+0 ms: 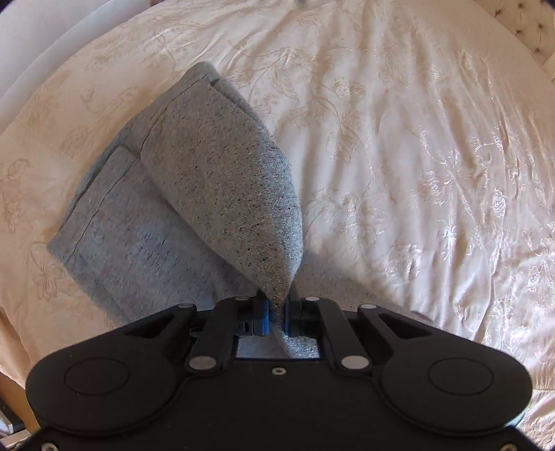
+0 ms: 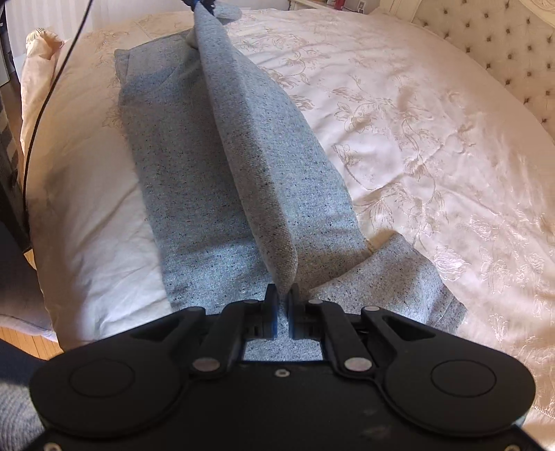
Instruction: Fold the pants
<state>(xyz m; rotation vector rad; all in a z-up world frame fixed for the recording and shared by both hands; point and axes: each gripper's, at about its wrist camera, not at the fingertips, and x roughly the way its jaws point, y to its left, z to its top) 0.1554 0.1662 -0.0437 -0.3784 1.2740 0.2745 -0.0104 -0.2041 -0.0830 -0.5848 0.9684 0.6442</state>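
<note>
Grey speckled pants [image 1: 145, 215] lie on a cream floral bedspread [image 1: 399, 156]. My left gripper [image 1: 276, 305] is shut on a lifted fold of the pants, which rises from the flat part toward the jaws. In the right wrist view the pants [image 2: 194, 173] stretch away along the bed. My right gripper [image 2: 282, 301] is shut on the near end of the raised fold [image 2: 256, 145]. The fold runs taut to the far top of that view, where the left gripper [image 2: 203, 3] holds its other end.
A tufted cream headboard [image 2: 503, 45] stands at the right. A black cable [image 2: 45, 104] hangs at the left beside the bed edge and wooden floor [image 2: 20, 340]. A pillow corner [image 2: 38, 45] sits at the far left.
</note>
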